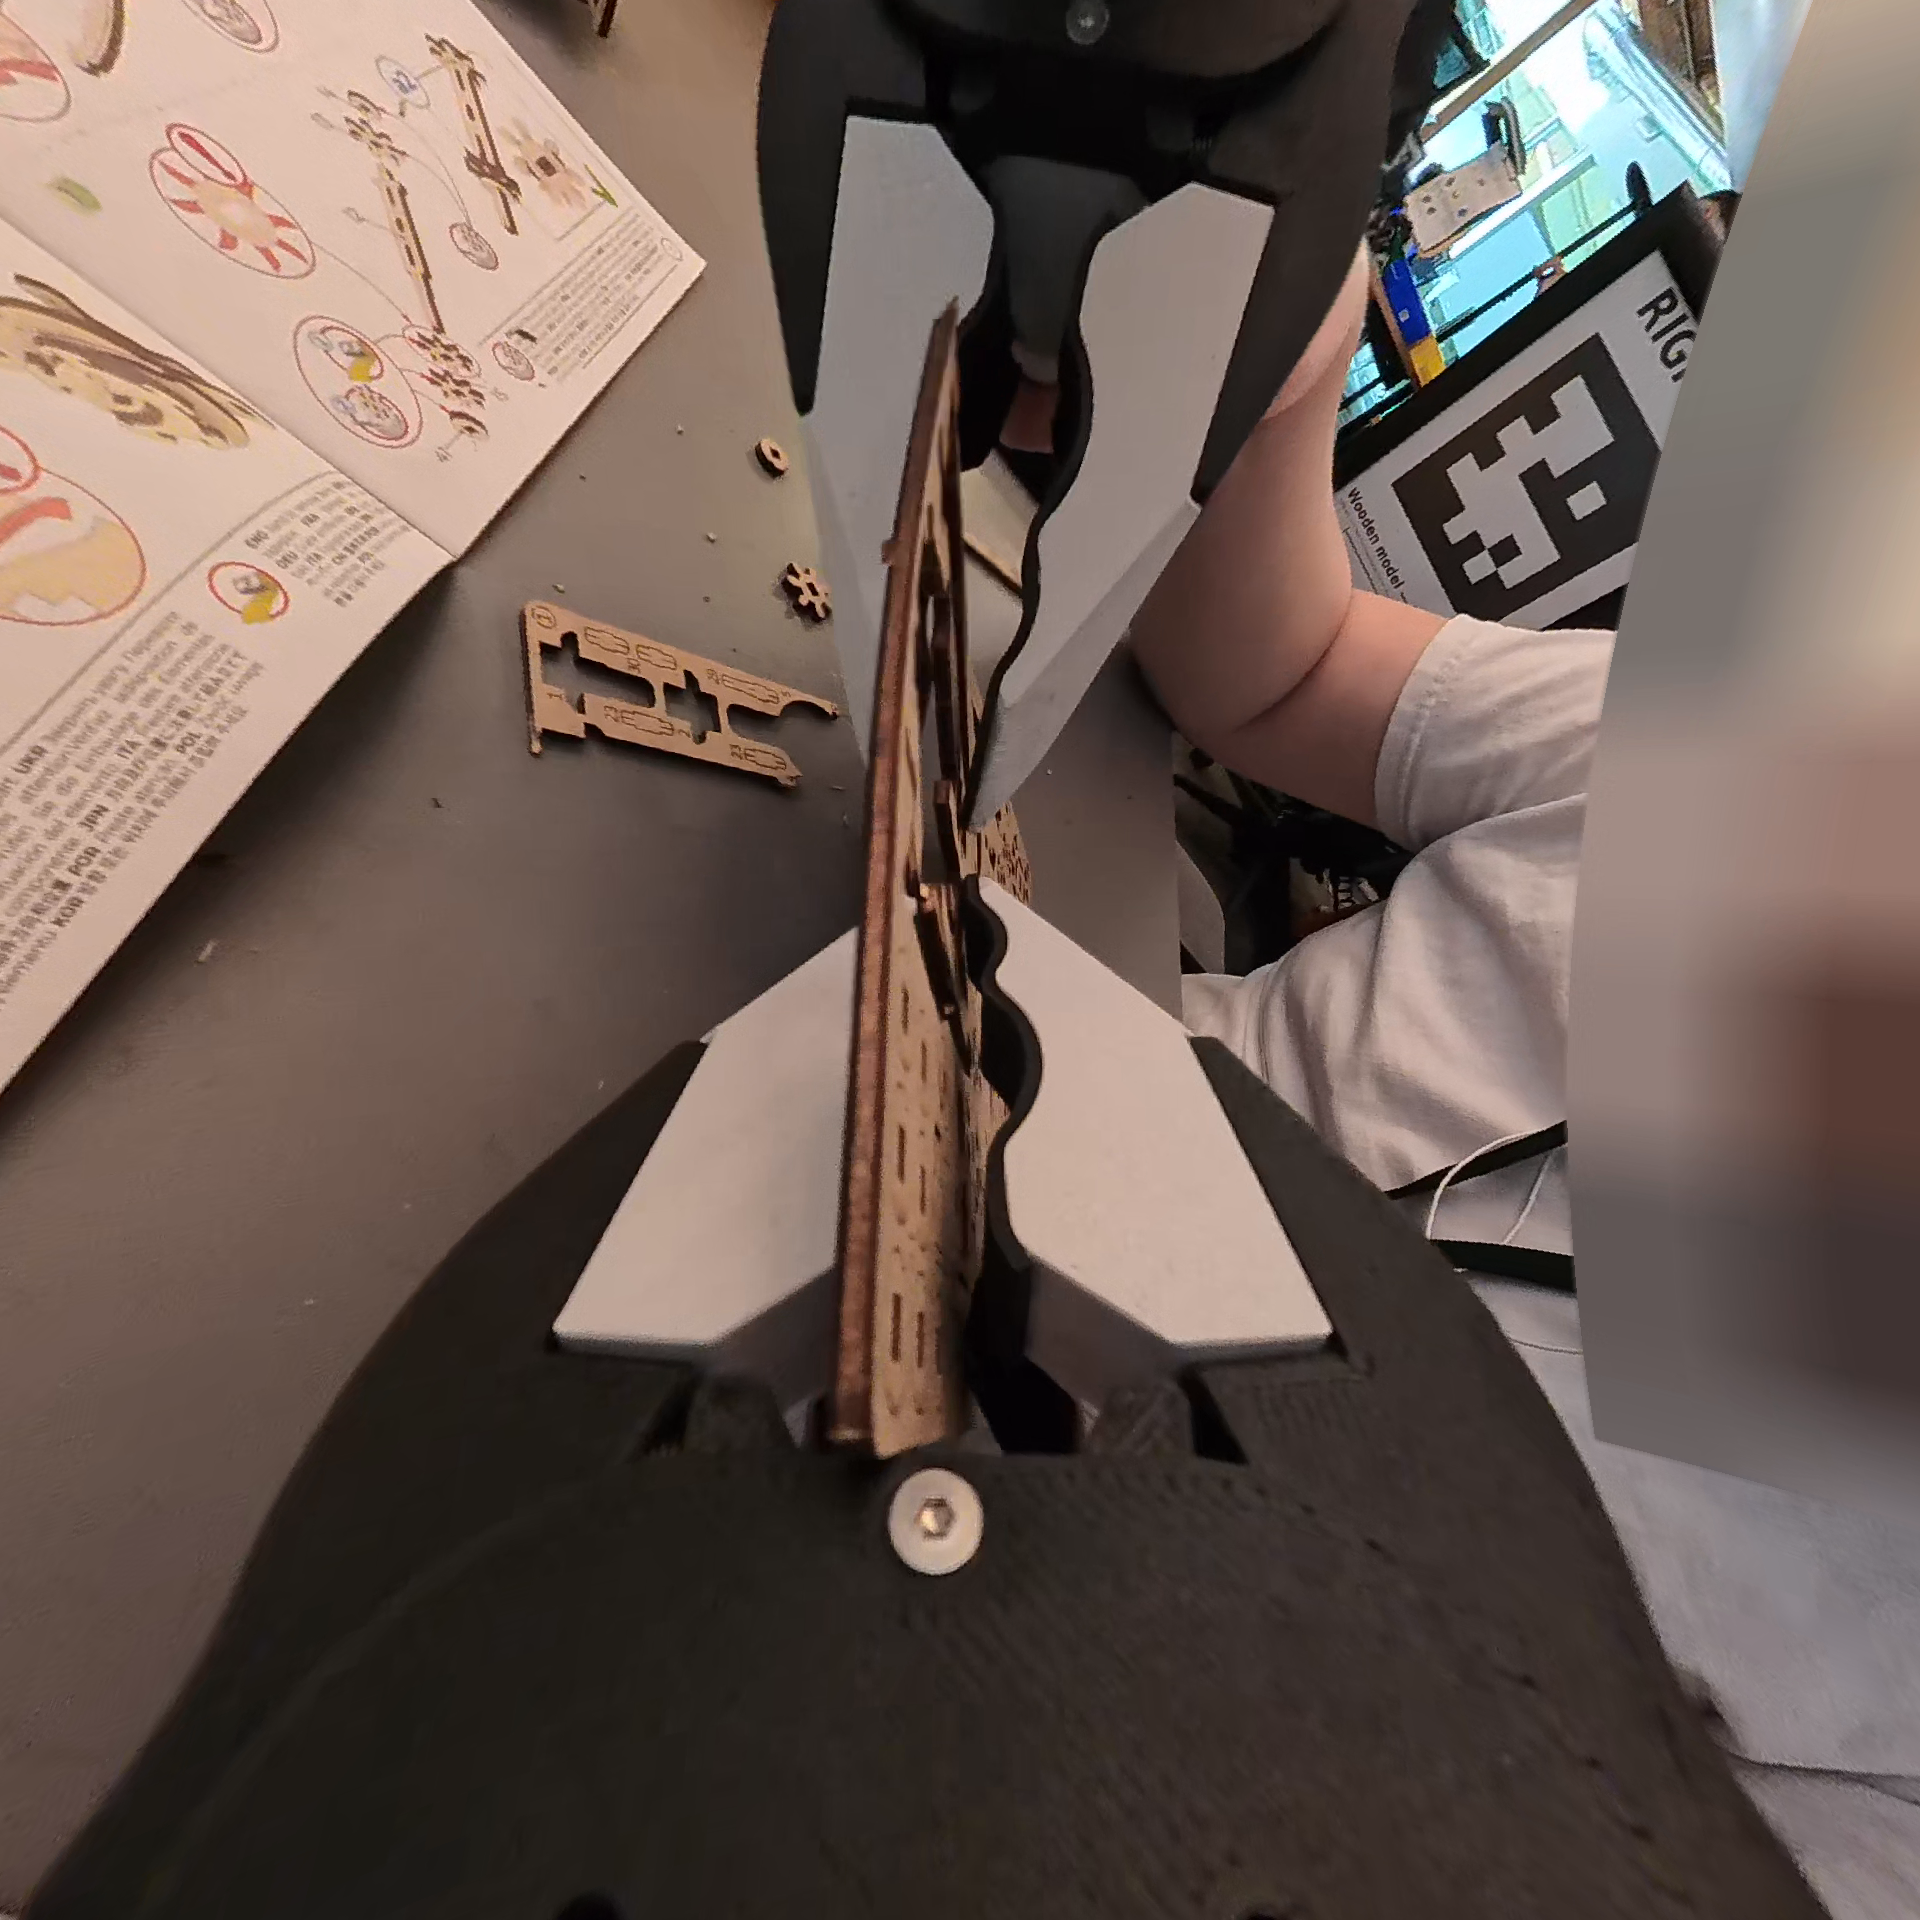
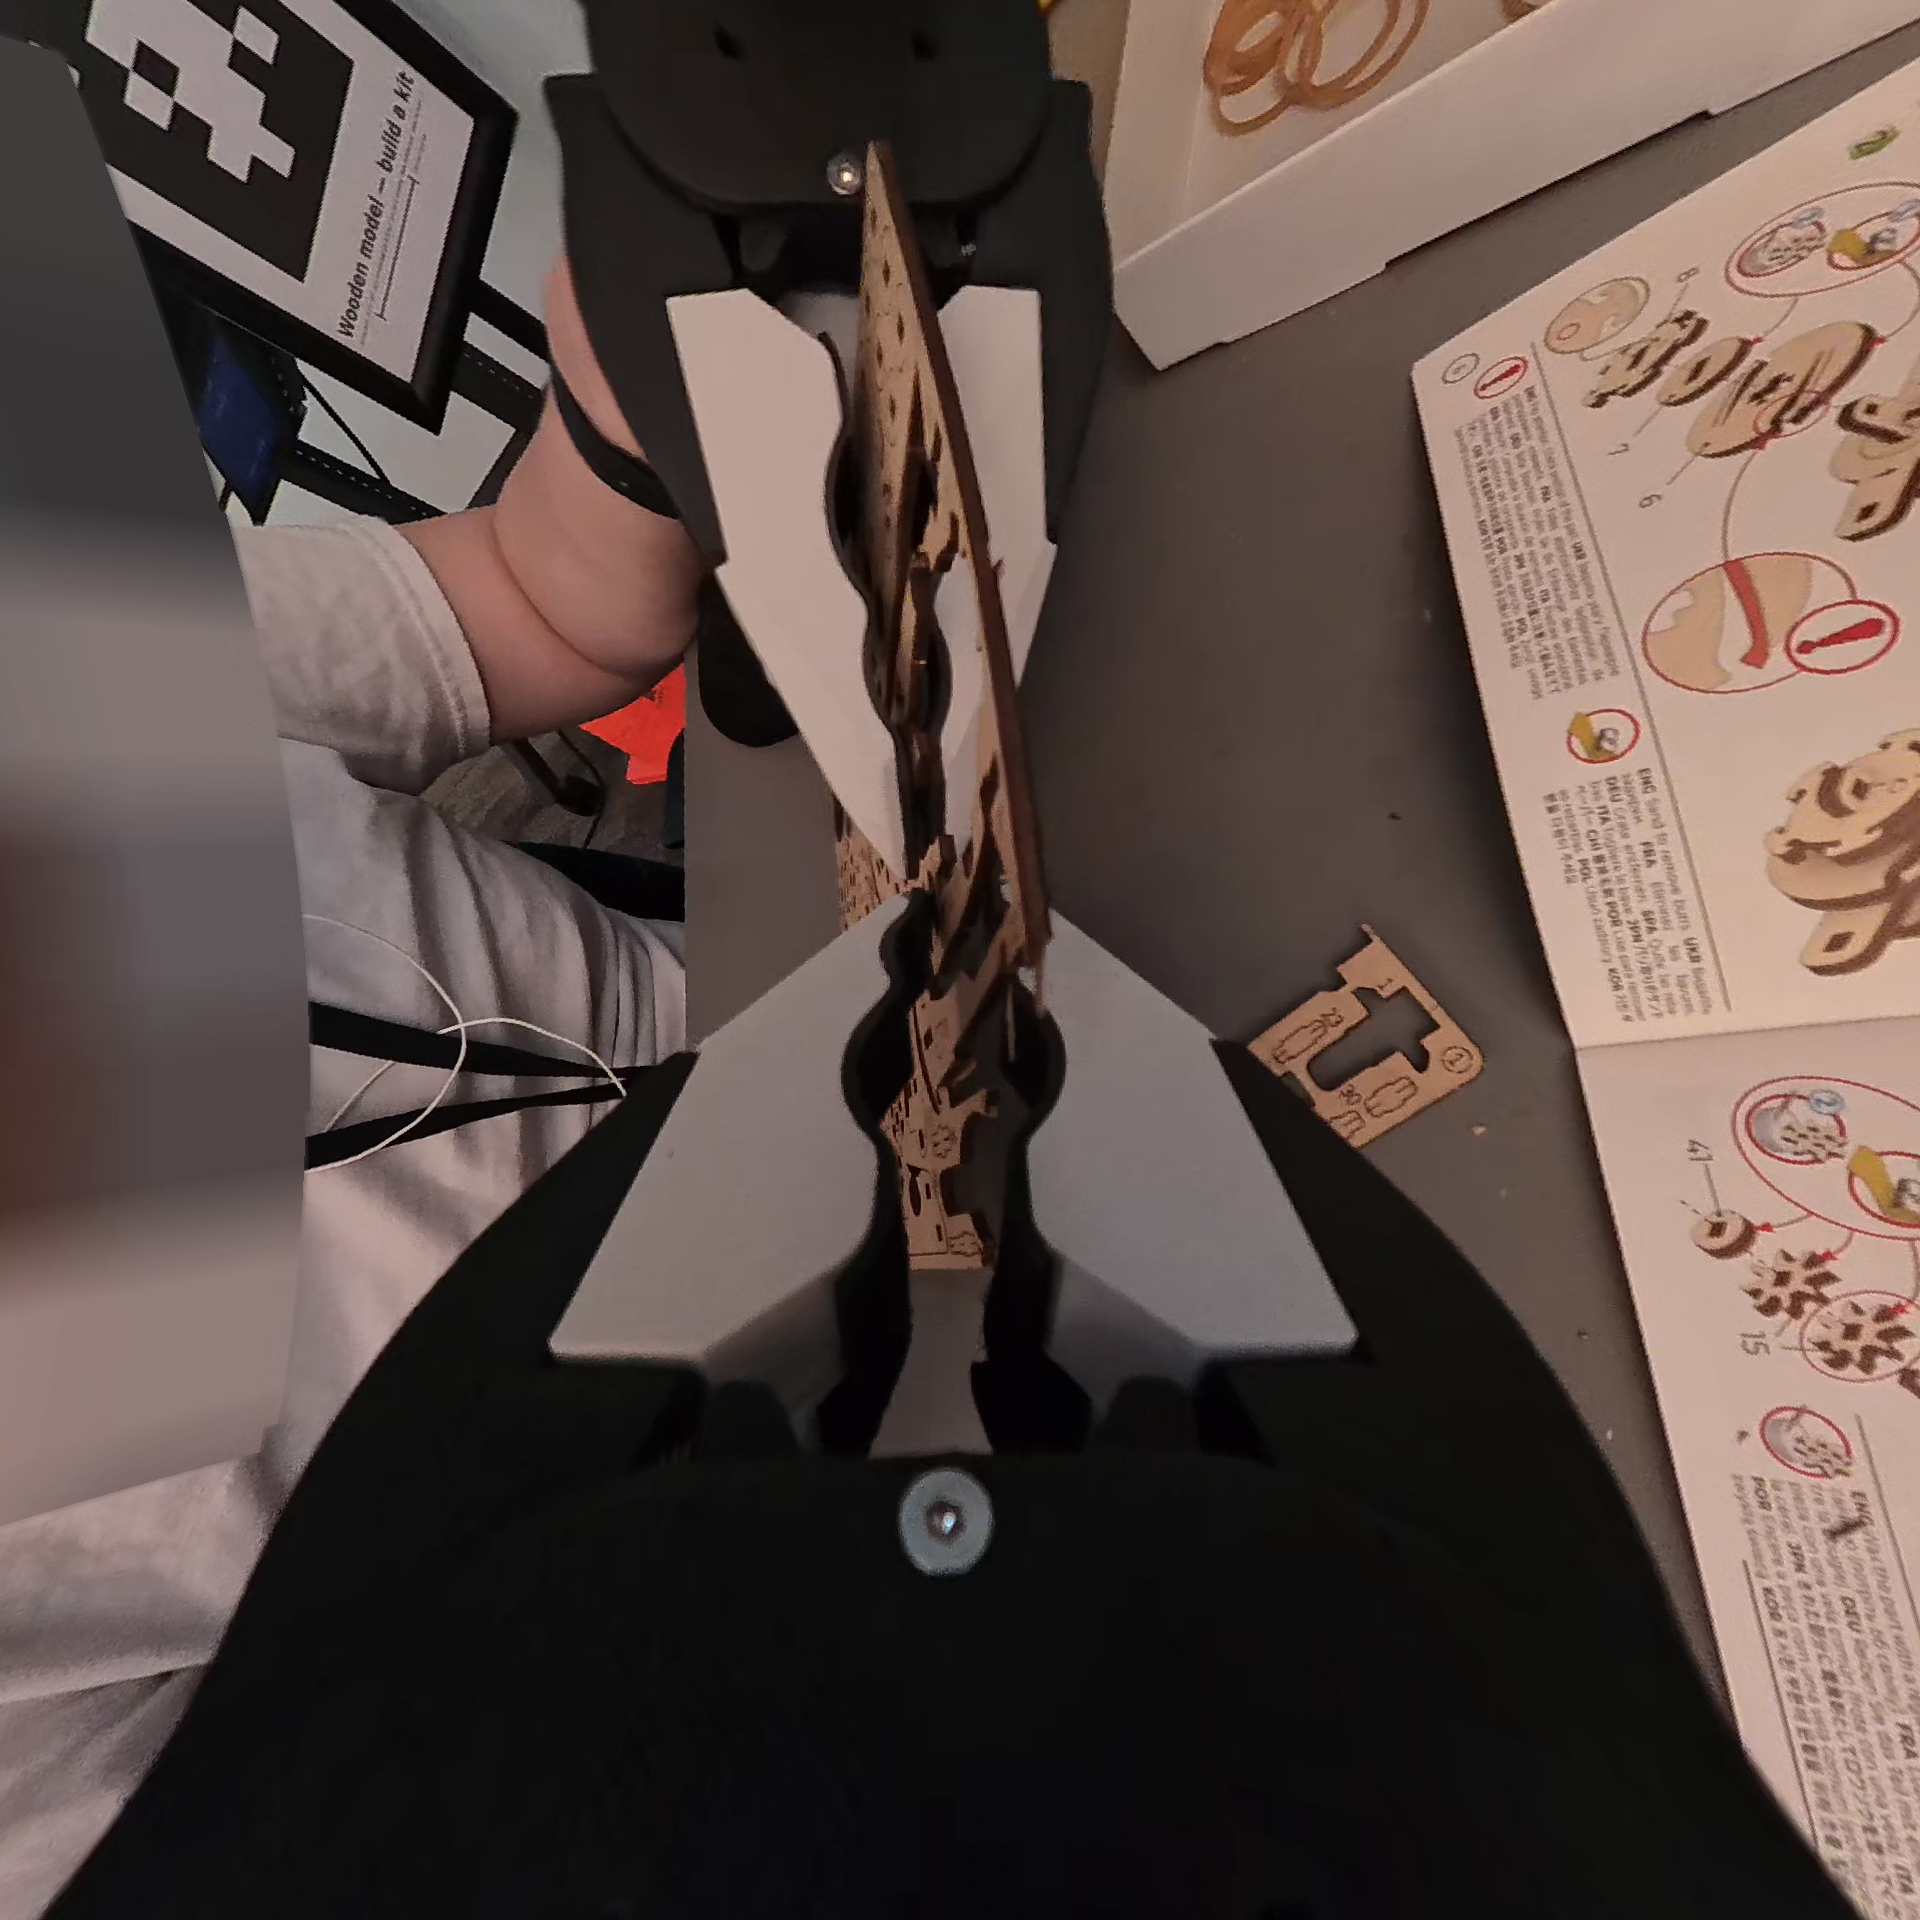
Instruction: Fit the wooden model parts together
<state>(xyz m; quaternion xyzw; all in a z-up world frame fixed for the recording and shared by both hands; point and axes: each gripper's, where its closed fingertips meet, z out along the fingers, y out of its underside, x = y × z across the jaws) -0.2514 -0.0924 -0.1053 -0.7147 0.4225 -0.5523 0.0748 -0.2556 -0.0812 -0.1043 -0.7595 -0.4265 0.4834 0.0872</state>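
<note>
A thin laser-cut wooden sheet (image 1: 902,1143) with slots and cut-out parts is held edge-on above the grey table (image 1: 416,1039). My left gripper (image 1: 920,914) is shut on its near end. My right gripper (image 1: 925,790) comes in from the opposite side, tips almost meeting the left's, and is shut on the far end. In the right wrist view the same sheet (image 2: 940,1174) runs between my right gripper (image 2: 977,925) and the left gripper (image 2: 956,790) facing it. The sheet's faces are mostly hidden by the fingers.
An open instruction booklet (image 1: 312,312) lies on the table, also in the right wrist view (image 2: 1662,623). A spent wooden offcut (image 1: 665,696) (image 2: 1361,1049), a small gear (image 1: 807,590) and a tiny ring (image 1: 771,454) lie nearby. A white box (image 2: 1299,208) stands behind. A person's arm (image 1: 1299,623) is close. My left and right fingertips are right by each other. The spent wooden offcut (image 1: 665,696) is about 8 centimeters from both grippers' fingertips.
</note>
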